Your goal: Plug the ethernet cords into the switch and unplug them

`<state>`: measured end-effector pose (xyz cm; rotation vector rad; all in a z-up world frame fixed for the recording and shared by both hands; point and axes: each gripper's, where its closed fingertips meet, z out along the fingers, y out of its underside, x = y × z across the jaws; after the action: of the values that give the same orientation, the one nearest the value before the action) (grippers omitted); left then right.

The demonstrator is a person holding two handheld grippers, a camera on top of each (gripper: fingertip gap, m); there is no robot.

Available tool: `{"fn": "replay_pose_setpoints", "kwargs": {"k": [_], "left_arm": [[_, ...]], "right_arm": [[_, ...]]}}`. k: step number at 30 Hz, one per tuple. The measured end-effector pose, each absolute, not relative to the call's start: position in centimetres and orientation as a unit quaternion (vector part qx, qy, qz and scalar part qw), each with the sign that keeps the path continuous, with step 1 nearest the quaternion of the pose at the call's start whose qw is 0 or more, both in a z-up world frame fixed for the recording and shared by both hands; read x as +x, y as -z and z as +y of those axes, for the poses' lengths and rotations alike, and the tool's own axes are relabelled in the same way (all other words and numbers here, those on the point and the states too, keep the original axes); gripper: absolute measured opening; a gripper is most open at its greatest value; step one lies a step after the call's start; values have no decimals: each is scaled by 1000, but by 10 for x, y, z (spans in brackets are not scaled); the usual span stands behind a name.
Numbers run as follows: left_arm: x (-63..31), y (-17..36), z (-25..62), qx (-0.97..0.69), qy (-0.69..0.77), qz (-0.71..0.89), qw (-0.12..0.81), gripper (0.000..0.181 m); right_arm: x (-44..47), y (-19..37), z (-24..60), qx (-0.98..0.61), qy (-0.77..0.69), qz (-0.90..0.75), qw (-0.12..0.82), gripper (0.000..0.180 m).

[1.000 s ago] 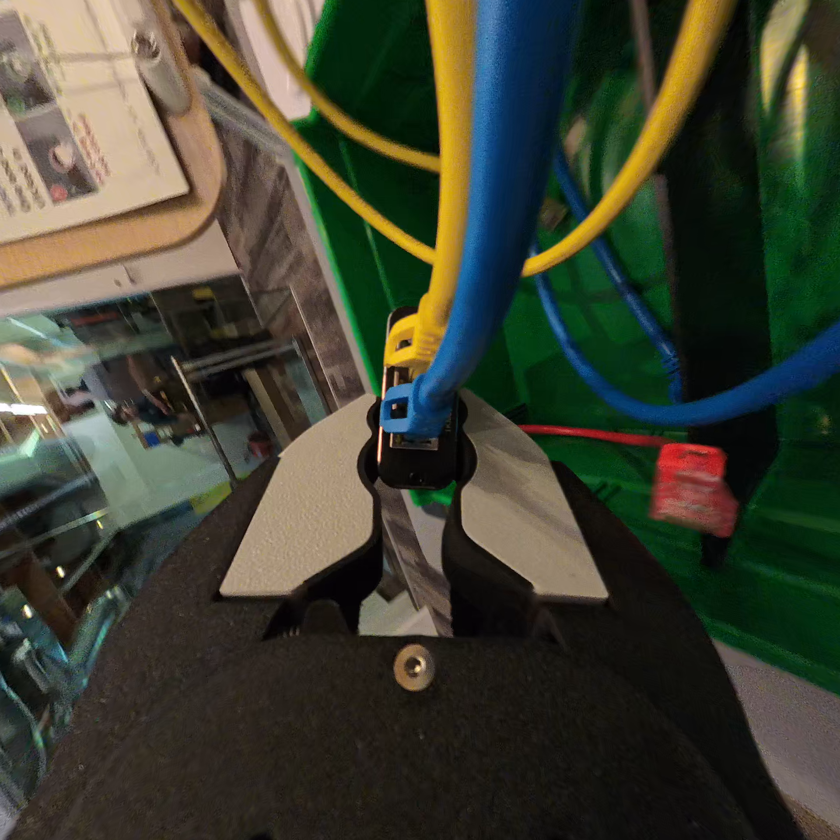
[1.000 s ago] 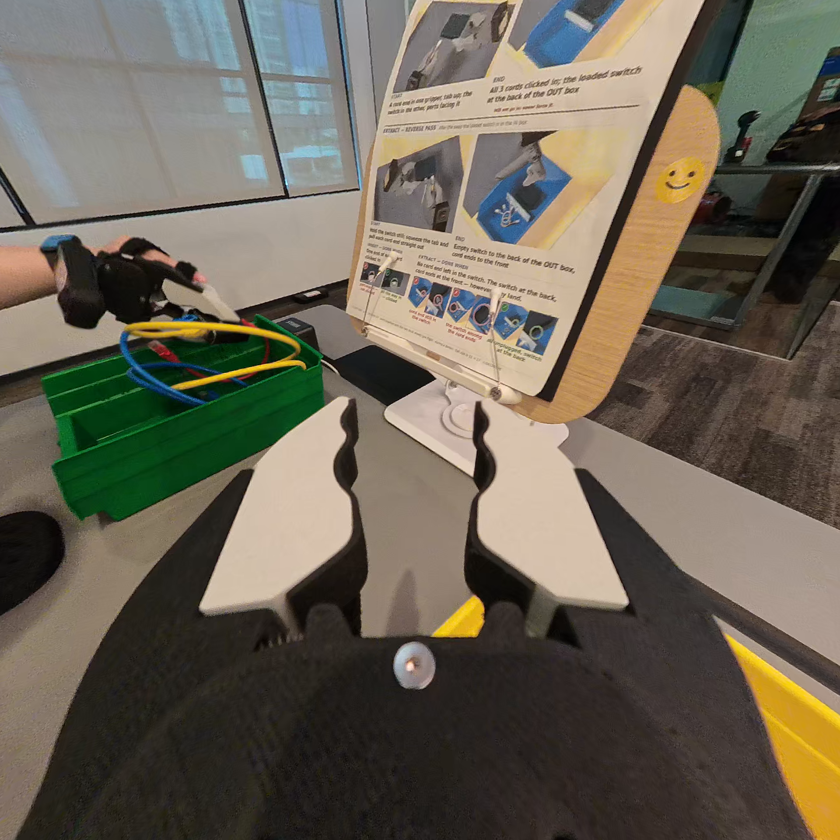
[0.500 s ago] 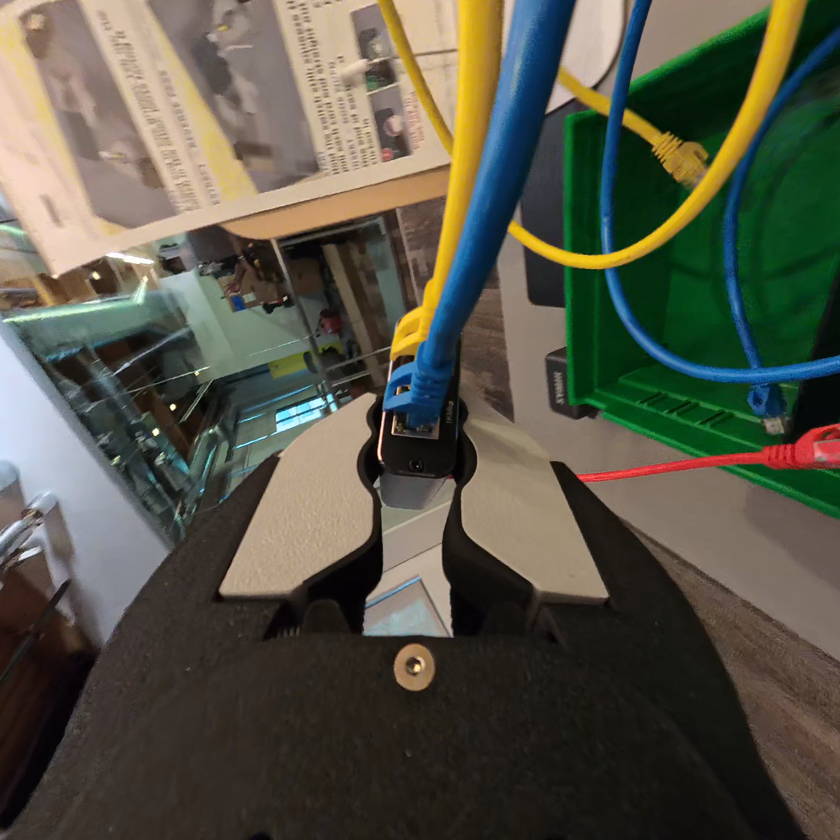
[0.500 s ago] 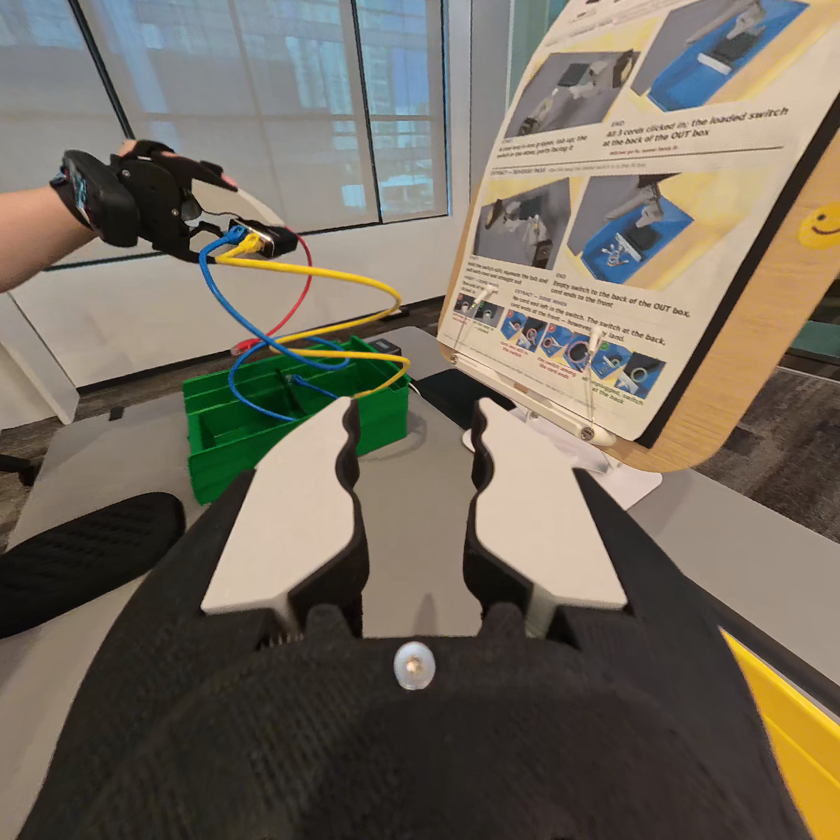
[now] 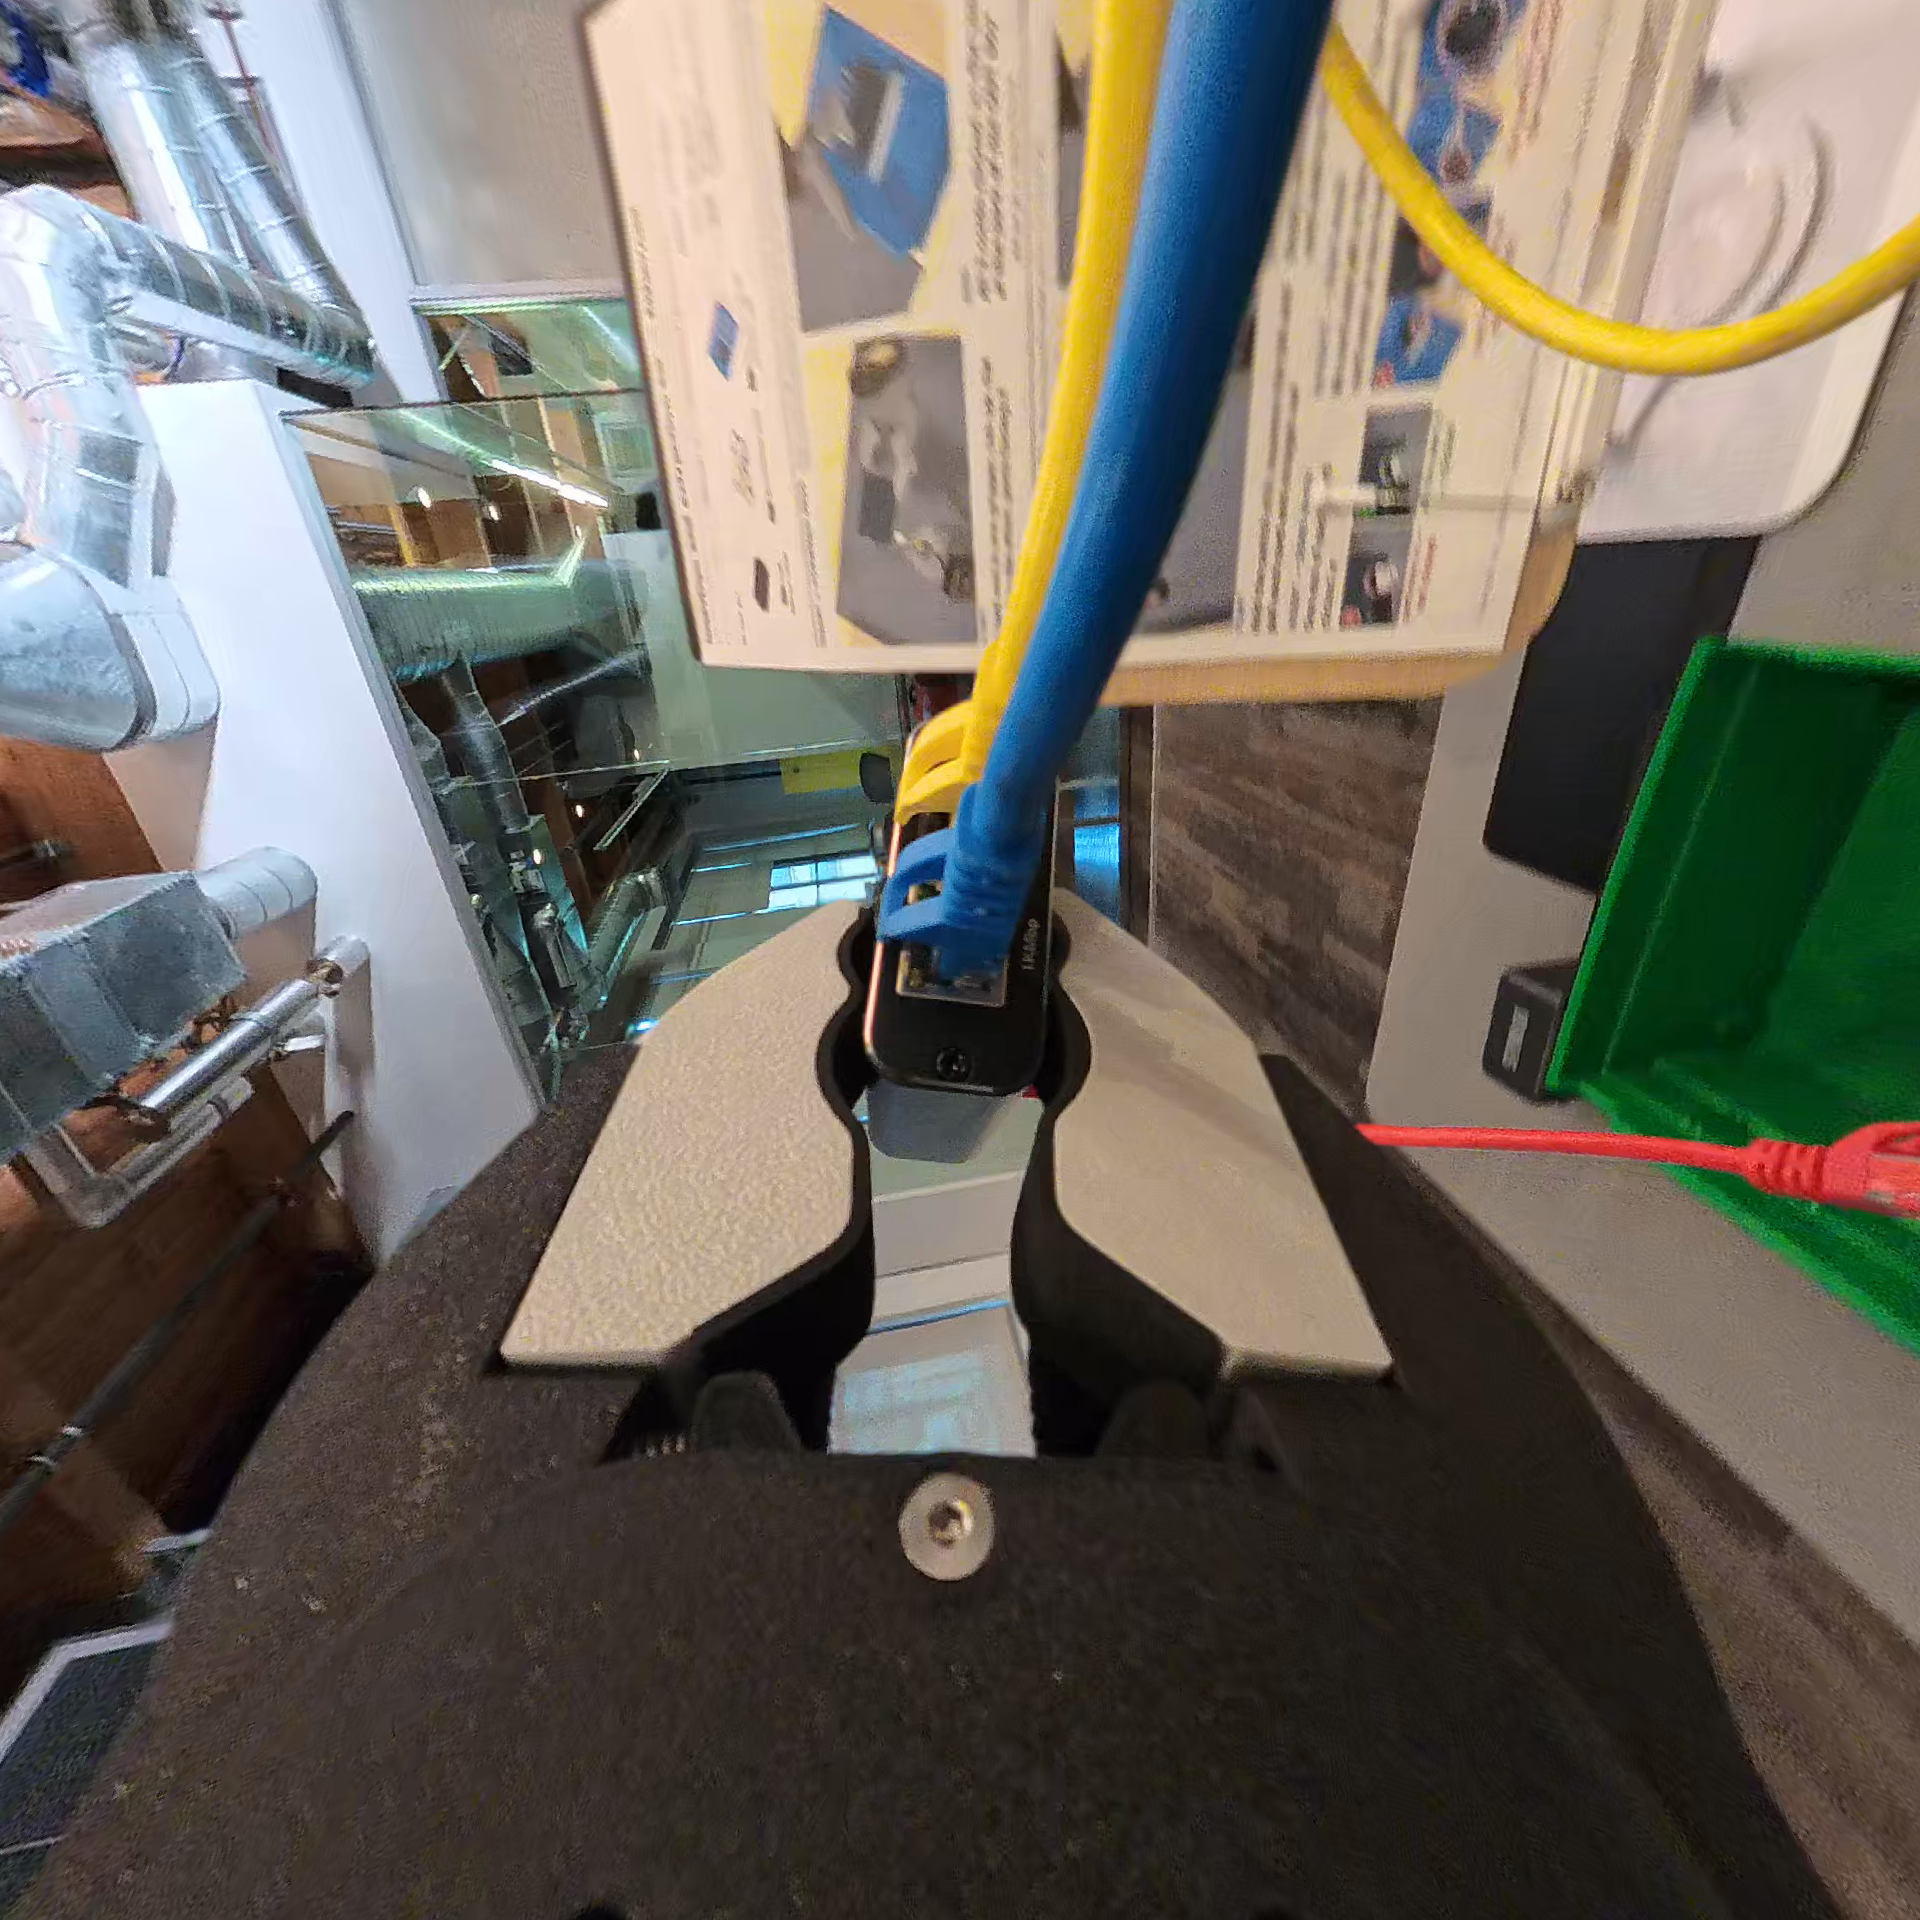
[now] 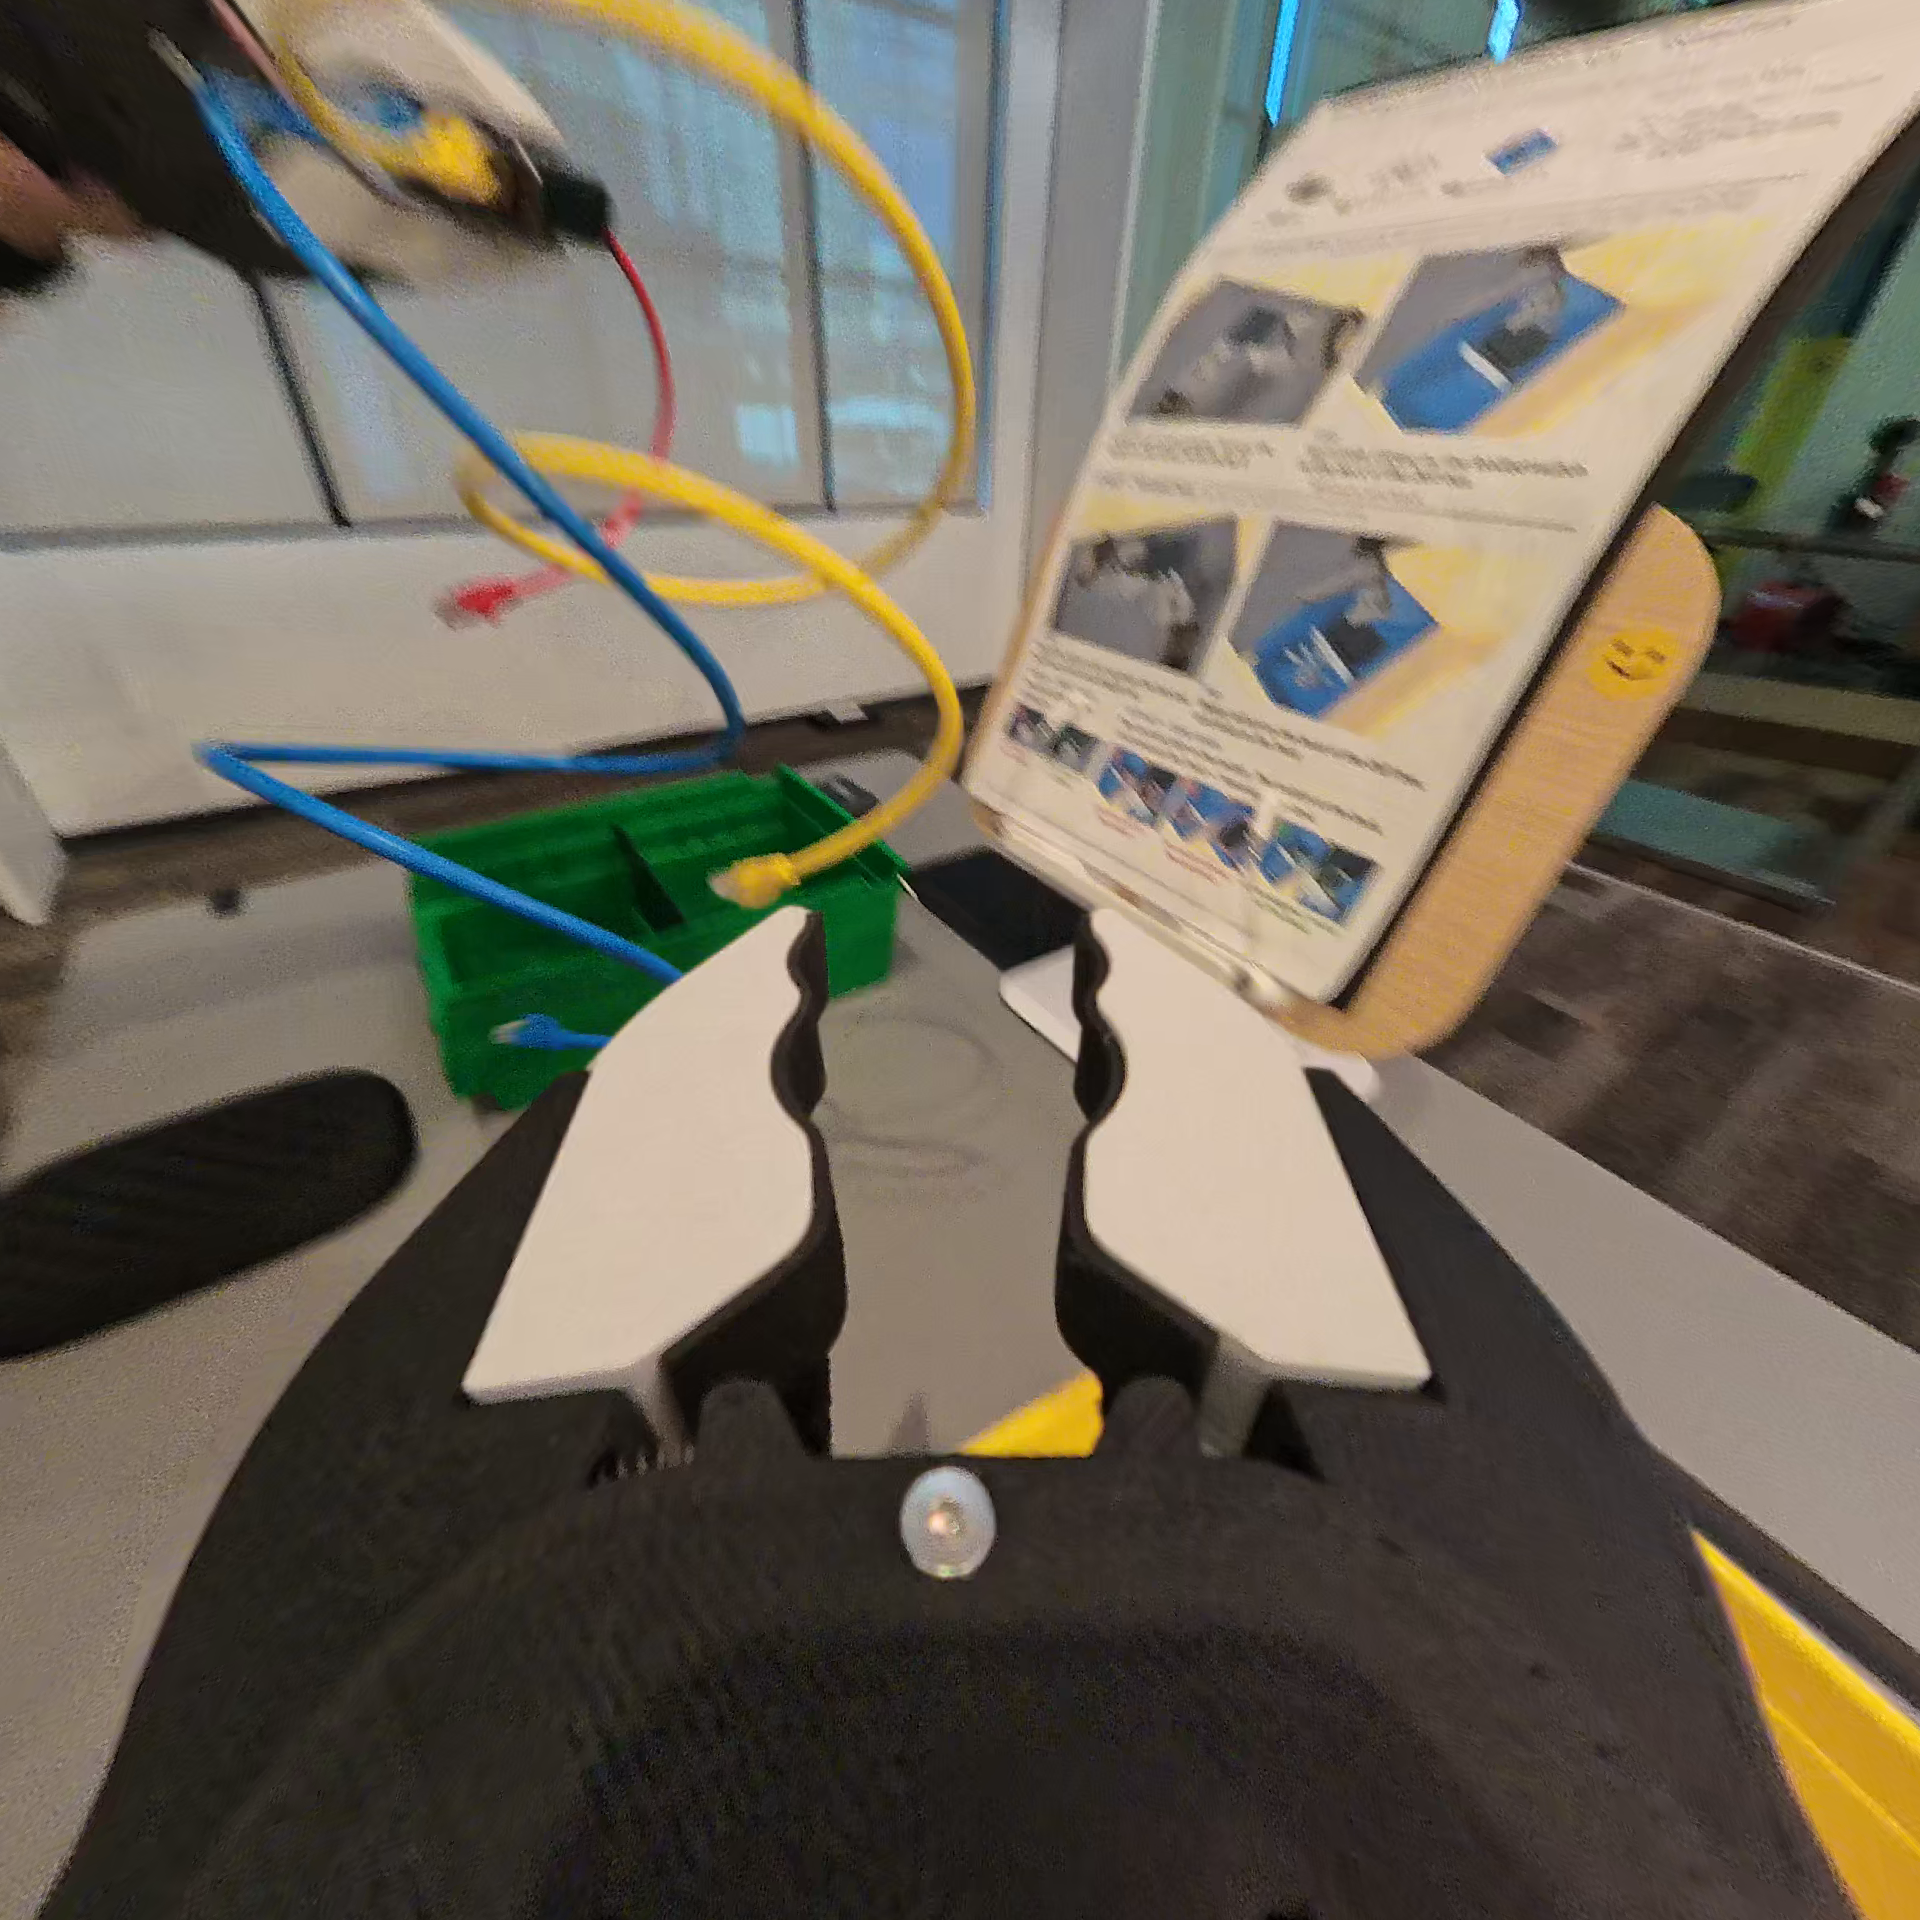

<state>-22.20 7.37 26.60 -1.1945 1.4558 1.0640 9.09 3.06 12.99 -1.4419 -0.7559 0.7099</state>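
Note:
My left gripper (image 5: 951, 997) is shut on a black switch (image 5: 961, 1023), held in the air. A blue cord (image 5: 1101, 468) and a yellow cord (image 5: 1091, 312) are plugged into it, and a red cord (image 5: 1621, 1148) trails off to the right. In the right wrist view the switch (image 6: 556, 203) is high at the upper left with the blue cord (image 6: 468, 416), the yellow cord (image 6: 894, 312) and the red cord (image 6: 655, 343) hanging from it. My right gripper (image 6: 945, 956) is open and empty above the grey table (image 6: 935, 1195).
A green bin (image 6: 665, 935) stands on the table behind my right gripper; it also shows in the left wrist view (image 5: 1756, 935). An instruction board (image 6: 1403, 520) on a wooden stand is at the right. A yellow bin (image 6: 1829, 1704) lies at the lower right. The grippers' ends are close to 35 centimeters from one another.
My left gripper has lifted the switch and its cords higher, out of the green bin and toward the board. The right gripper has stayed open and swung a little left.

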Motion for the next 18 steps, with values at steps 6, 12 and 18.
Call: {"fn": "replay_pose_setpoints", "kwargs": {"k": [6,12,18], "left_arm": [[-179,-251,67,-494,-377,577,529,26],[-151,-203,64,-519,-331,529,584,27],[-125,-126,71,-548,-254,512,611,27]], "right_arm": [[225,-73,58,-790,-99,-180,578,46],[309,23,69,-884,-88,-61,455,37],[307,97,63,-951,-91,-60,288,20]]}}
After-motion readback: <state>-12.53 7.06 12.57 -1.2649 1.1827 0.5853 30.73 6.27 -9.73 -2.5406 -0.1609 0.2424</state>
